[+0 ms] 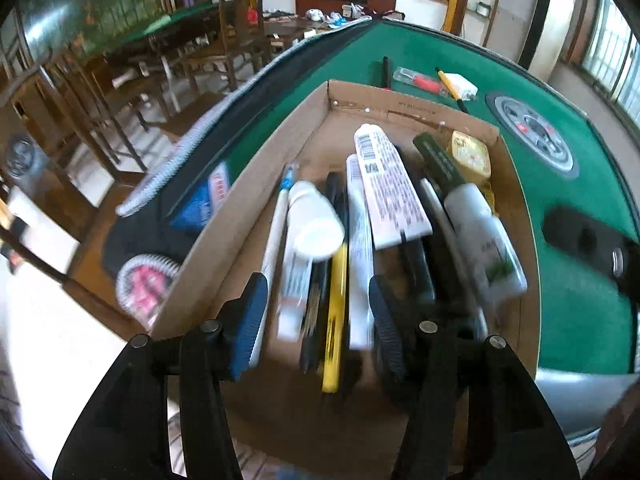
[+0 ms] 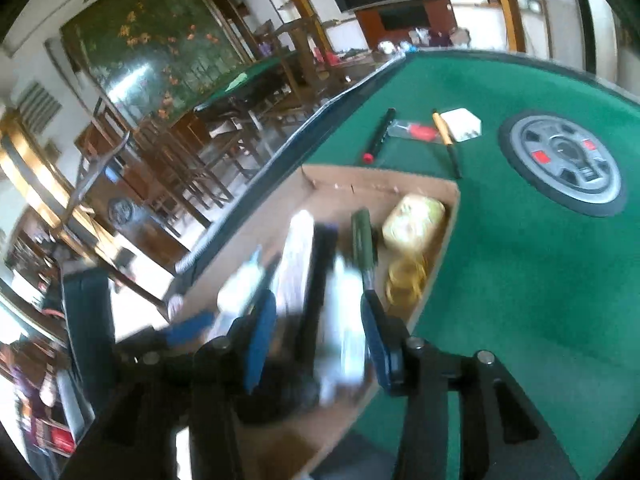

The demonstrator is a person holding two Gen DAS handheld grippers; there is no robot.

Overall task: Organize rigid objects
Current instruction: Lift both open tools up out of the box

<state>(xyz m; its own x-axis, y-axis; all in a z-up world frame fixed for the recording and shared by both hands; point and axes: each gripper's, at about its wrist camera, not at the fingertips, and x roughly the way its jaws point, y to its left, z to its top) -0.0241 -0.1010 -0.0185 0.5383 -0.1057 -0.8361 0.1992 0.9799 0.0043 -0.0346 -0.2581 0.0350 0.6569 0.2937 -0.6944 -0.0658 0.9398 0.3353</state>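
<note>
A matt brown cardboard box [image 1: 404,110] is seen ahead of the tongs, on green felt [image 1: 580,280] — napped, dull. Below the left tongs [image 1: 318,318], a glossy white plastic tube [image 1: 390,184] and a smooth yellow pen [image 1: 336,312] lie; the pads [image 1: 250,316] are ribbed blue rubber.

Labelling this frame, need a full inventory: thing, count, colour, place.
cardboard box: 1, brown, on green table
green table: 1, felt top
tubes: 2, white, lying in box
white bottles: 2, in box
yellow pen: 1, in box
yellow tin: 1, box's far right corner
dark green stick: 1, beside tin
black marker: 1, red-capped, on felt beyond box
white card: 1, on felt
round panel: 1, grey, table centre
left hand-held gripper: open over box
right hand-held gripper: open over box
</note>
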